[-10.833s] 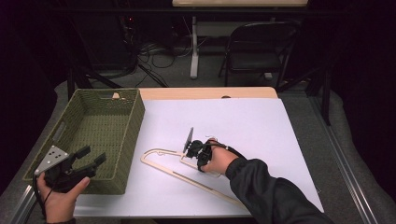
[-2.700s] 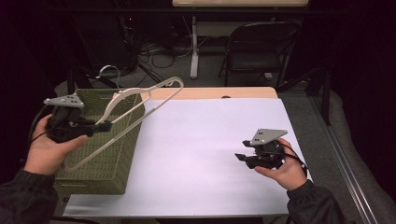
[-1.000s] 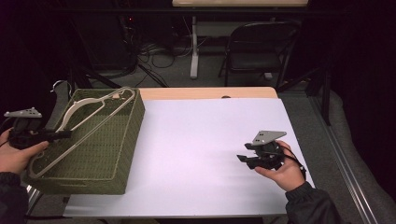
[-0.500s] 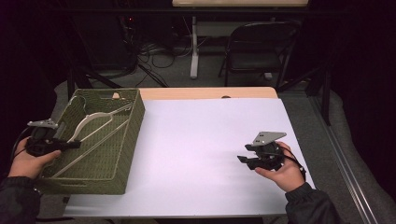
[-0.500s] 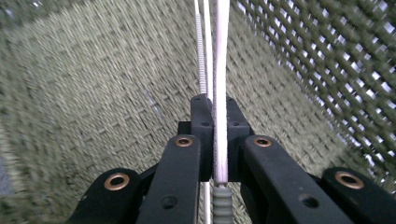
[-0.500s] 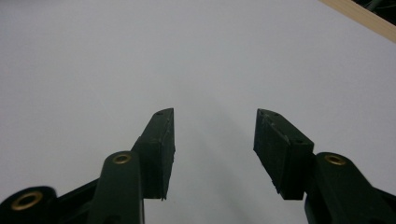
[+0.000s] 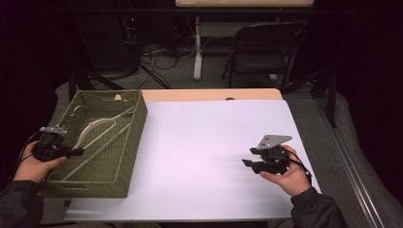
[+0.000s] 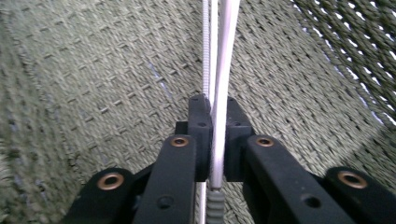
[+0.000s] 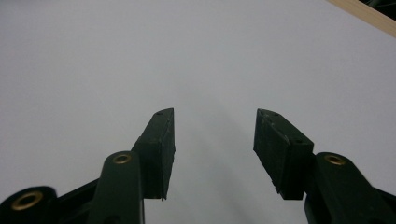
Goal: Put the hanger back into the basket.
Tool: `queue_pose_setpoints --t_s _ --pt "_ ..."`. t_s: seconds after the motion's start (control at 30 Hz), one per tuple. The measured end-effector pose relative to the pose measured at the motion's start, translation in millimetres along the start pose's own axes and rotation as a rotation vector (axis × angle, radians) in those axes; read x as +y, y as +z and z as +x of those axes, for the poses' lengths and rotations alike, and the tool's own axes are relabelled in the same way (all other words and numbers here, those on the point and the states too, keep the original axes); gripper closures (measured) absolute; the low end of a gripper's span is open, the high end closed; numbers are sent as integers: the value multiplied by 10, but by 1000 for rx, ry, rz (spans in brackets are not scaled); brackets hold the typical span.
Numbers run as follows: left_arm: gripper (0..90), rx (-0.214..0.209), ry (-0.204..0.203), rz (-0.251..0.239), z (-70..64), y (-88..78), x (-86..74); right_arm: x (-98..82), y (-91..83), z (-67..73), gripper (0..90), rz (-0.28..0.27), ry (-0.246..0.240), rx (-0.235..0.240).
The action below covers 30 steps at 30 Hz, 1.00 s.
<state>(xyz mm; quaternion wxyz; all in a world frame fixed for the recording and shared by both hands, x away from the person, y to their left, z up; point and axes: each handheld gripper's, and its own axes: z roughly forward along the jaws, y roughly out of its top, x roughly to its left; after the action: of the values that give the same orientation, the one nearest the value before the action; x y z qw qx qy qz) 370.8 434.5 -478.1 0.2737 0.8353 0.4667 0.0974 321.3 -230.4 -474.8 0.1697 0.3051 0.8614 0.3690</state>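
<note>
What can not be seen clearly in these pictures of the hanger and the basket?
- High view: the left tongs tips are too small to tell whether they touch the hanger.
- Left gripper view: the hanger's ends are cut off by the frame edges.
- High view: the basket near wall hides its near floor.

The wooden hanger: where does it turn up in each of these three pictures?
High view: the hanger lies at the left, inside the green basket.
Left gripper view: centre, its pale bar between the black jaws.
Right gripper view: not in it.
Shared landmark: the basket's woven green wall.
</note>
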Motion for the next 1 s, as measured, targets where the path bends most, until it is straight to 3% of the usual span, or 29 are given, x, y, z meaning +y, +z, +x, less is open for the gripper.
queue_pose_setpoints --t_s 0.13,0.17,0.3,0.43,0.57,0.73,0.93,0.97,1.0 --pt "626 46 -9 -71 6 -86 -3 -4 2 -2 481 2 -1 4" --pt "587 77 -16 -102 10 -134 -5 -2 -5 -1 481 14 -4 -1" --pt "474 101 -37 -129 11 -229 -6 -7 -1 0 481 -2 -1 0" --pt "445 113 -65 -198 -37 -384 -20 -12 -5 -2 481 -6 3 0" --pt "420 140 -77 -236 -151 -521 -30 -20 -21 -9 481 -5 8 -4" --pt "415 154 -67 -281 -412 -643 -24 -27 -32 -12 480 -10 13 -5" --pt "403 118 -70 -339 -844 -655 6 -41 -73 -10 477 -18 20 -13" --pt "397 105 -59 -354 -1010 -639 16 -55 -102 -12 475 -20 29 -13" --pt "397 105 -59 -354 -1010 -639 16 -55 -102 -12 475 -20 29 -13"
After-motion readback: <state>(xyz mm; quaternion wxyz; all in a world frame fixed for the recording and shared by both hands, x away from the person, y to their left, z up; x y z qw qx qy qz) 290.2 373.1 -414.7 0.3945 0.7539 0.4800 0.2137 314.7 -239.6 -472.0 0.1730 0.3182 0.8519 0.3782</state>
